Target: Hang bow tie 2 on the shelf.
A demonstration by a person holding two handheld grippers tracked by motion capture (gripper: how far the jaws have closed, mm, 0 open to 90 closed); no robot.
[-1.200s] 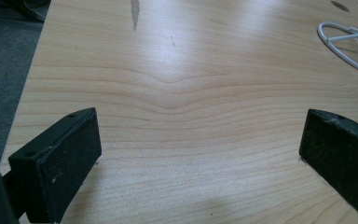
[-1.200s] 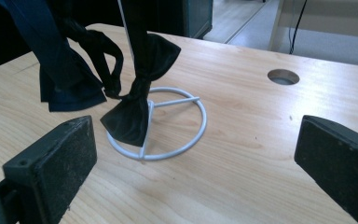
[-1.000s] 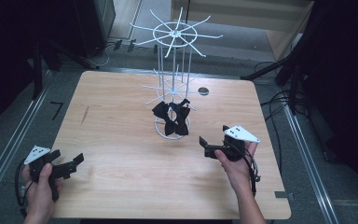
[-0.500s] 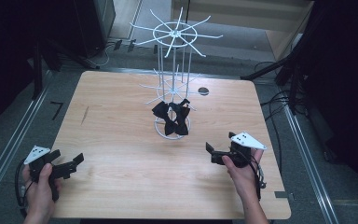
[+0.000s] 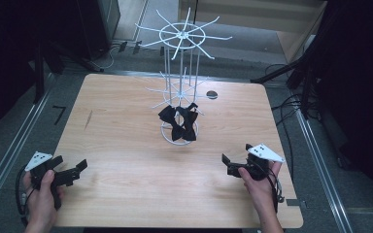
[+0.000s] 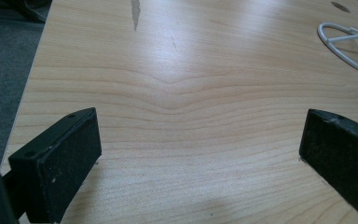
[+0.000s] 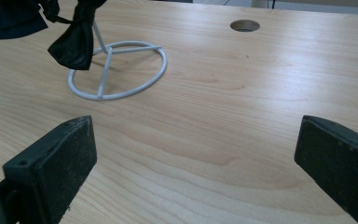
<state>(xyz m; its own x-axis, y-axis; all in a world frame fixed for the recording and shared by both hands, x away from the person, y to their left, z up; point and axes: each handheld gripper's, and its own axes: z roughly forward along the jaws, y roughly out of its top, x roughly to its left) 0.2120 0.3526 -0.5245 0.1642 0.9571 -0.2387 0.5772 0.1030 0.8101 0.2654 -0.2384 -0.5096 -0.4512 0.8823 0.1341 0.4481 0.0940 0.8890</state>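
our right gripper (image 5: 234, 164) sits near the table's 5 o'clock corner, jaws spread wide and holding nothing, low over the bare wood and aimed toward the centre; we read that as a rest pose that leaves the stand in sight, since the right gripper view looks between the pads (image 7: 60, 163) at the stand's ring base (image 7: 117, 70) up at 11 o'clock. our left gripper (image 5: 73, 171) mirrors it near the 7 o'clock corner, likewise released and empty, with the same base ring just showing at 2 o'clock in the left gripper view (image 6: 345, 44). outward from both, the white wire stand (image 5: 180, 87) rises from the middle of the table (image 5: 126, 194), two tiers of radiating arms on a thin post, the ring base giving it a footing. the black bow ties (image 5: 179, 120) hang in a cluster from the lower arms, just above the base (how many there are we can't tell, they overlap), dangling free by their bands so a gripper can pinch one from the side. a small round hole (image 5: 211, 94) lies at 1 o'clock beyond the stand. both grippers are well apart from the ties.
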